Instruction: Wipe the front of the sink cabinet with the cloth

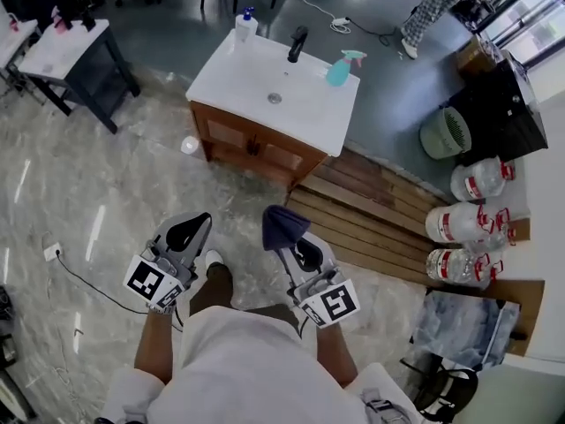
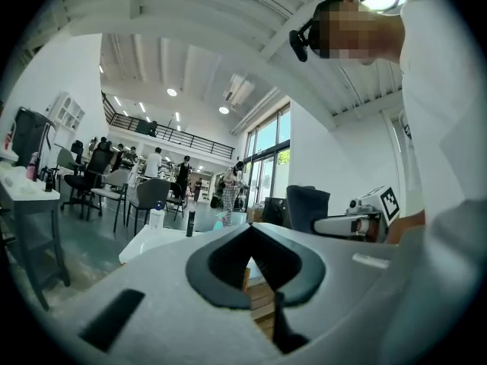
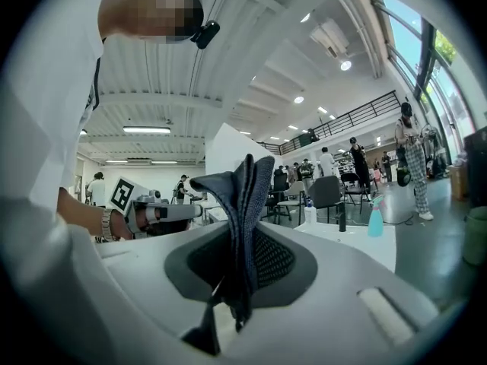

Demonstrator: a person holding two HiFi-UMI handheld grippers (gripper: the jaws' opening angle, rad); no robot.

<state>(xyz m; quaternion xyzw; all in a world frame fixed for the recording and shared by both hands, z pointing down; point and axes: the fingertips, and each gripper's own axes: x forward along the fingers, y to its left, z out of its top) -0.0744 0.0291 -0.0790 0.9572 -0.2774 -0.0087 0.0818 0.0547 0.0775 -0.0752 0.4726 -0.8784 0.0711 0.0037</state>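
Now right hand-held gripper pinches cloth, lengthwise along jaws; left hand-held gripper closed.

I look into an open workshop hall: a freestanding sink cabinet, office chairs and a mezzanine beyond it, water jugs to its right.

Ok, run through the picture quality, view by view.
Head view: even light, glare streaks on the floor, sink cabinet sharp. Left gripper view: strong fisheye bend, dark corners, left gripper soft up close. Right gripper view: same bend, cloth crisp, windows bright.
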